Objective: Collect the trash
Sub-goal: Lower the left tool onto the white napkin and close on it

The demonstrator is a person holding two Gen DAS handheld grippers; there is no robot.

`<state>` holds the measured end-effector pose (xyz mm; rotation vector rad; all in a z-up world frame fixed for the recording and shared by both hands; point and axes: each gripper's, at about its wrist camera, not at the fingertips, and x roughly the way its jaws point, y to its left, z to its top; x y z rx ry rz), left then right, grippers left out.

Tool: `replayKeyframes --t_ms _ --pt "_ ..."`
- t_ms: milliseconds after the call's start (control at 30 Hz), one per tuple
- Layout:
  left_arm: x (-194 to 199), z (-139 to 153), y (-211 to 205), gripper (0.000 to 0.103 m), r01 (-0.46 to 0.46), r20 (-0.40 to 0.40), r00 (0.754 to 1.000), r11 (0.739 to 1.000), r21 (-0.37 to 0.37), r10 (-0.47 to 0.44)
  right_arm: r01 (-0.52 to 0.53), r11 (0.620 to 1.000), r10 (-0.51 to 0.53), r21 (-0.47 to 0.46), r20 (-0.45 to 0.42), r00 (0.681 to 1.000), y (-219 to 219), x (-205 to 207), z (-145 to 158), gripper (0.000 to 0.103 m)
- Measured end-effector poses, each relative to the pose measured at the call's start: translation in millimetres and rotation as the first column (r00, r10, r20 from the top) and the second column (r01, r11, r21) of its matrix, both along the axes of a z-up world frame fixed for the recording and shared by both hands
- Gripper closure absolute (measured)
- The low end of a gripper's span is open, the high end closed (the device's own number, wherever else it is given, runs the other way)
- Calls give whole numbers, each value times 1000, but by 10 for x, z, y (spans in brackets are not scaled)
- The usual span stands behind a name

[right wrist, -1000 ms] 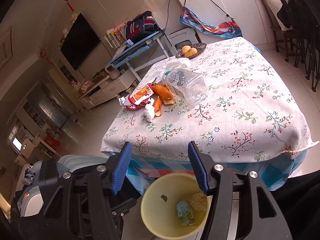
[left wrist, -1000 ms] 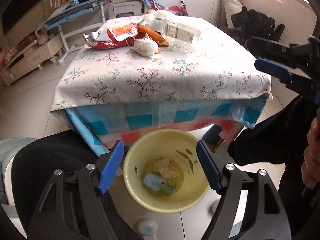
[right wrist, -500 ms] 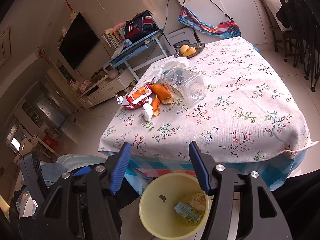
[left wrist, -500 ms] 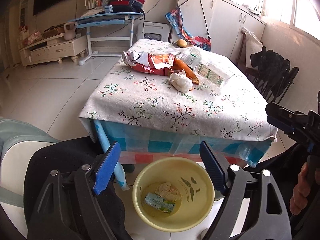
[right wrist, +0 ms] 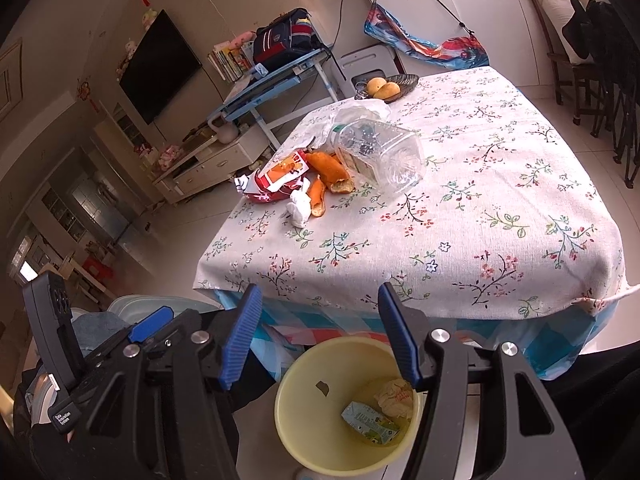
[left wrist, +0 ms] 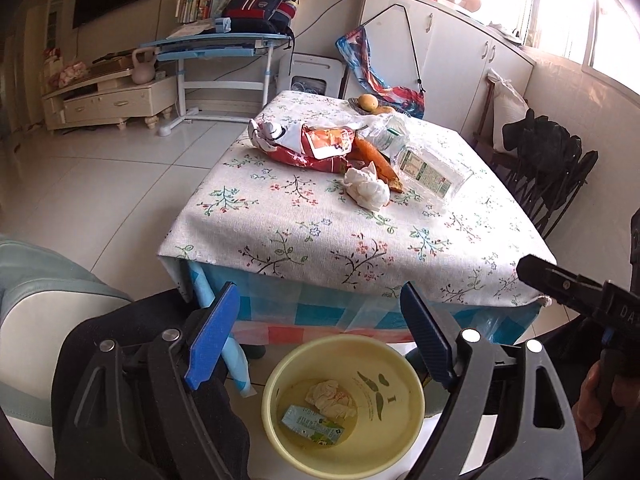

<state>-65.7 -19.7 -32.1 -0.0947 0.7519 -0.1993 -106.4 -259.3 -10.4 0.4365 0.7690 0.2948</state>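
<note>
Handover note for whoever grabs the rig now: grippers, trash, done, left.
Left gripper: open, empty, above the yellow bin.
Right gripper: open, empty, also above the bin, short of the table.
Done: a crumpled tissue and a small green carton lie in the bin.
Left, clustered on the table's far half: white tissue wad, red snack bag, orange peels, clear plastic bottle on its side, clear plastic wrap behind it.
The fruit dish at the far edge is probably not trash.
</note>
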Motion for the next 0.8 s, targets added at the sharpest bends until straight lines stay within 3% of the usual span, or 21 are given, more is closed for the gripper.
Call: replayKeyframes --t_ms 500,800 --pt "950 33 -413 24 52 -34 998 998 -28 -53 84 994 -81 72 -35 996 -176 19 -95 42" --pt "1467 -185 -598 24 56 -103 993 998 3 -55 87 991 -80 104 -69 994 -207 75 -179 42"
